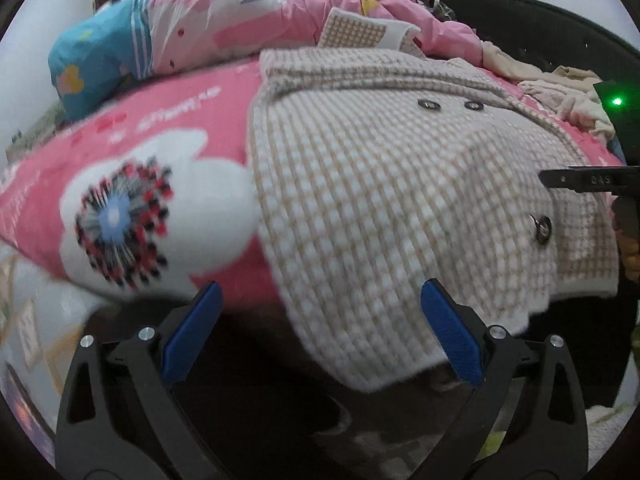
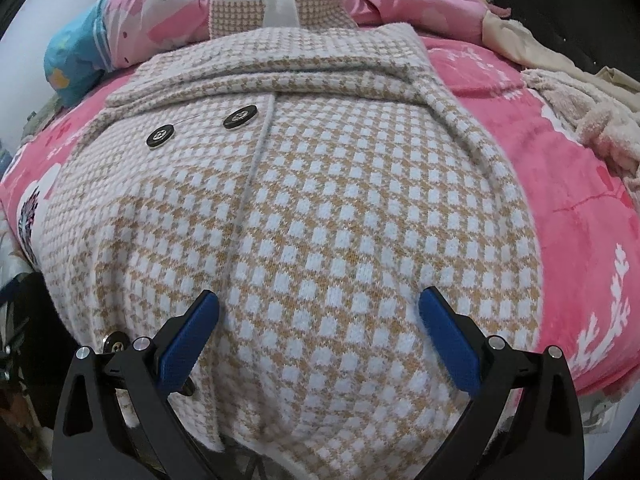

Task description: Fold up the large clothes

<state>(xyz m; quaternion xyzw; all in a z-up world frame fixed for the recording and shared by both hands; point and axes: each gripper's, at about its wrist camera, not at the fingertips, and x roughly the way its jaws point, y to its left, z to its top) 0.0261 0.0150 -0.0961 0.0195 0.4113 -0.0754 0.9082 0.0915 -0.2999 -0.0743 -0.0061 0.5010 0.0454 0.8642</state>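
A tan-and-white houndstooth knit coat [image 2: 320,208] with black buttons lies on a pink bed, its sleeves folded across the chest and its hem hanging over the near edge. It also shows in the left wrist view [image 1: 380,200]. My left gripper [image 1: 320,332] is open and empty, just off the coat's lower left hem corner. My right gripper [image 2: 320,336] is open and empty, just above the coat's lower front. The right gripper's body shows at the right edge of the left wrist view [image 1: 592,180].
A pink blanket [image 1: 132,152] with a white flower covers the bed. A pink and blue quilt [image 1: 192,28] is bunched at the far side. Cream fleece clothes [image 2: 592,120] lie at the right. The floor below the bed edge is dark.
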